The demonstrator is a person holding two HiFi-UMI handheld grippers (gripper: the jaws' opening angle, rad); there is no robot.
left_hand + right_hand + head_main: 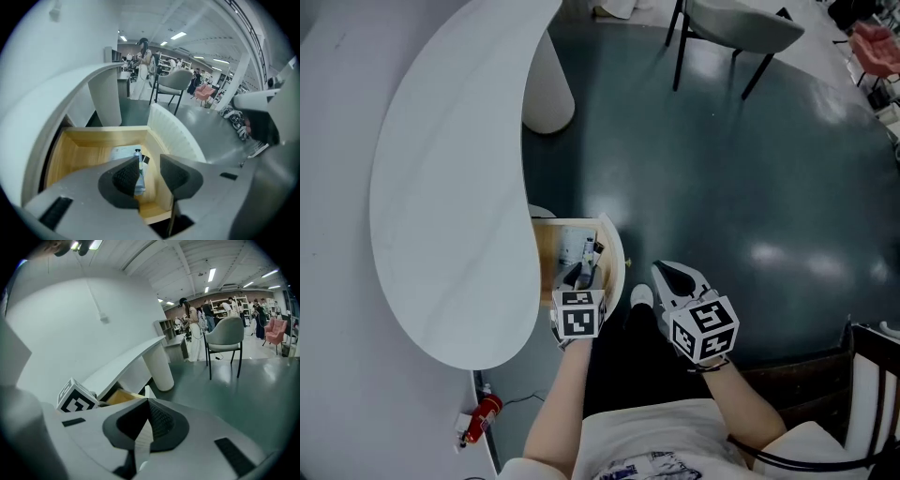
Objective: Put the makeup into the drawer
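While the left gripper (150, 171) hangs over the open drawer (84, 140) with its jaws parted and nothing between them, the right gripper (147, 420) beside it is clenched on nothing. So the placing looks done, and only shutting the drawer seems left. Inside lies the makeup (581, 253), three pieces by my count — a tube (140, 183), a flat pale pack (121, 152), a dark-capped item (146, 160) — in the one drawer under one white table (450, 187), with one chair (741, 23) far off.
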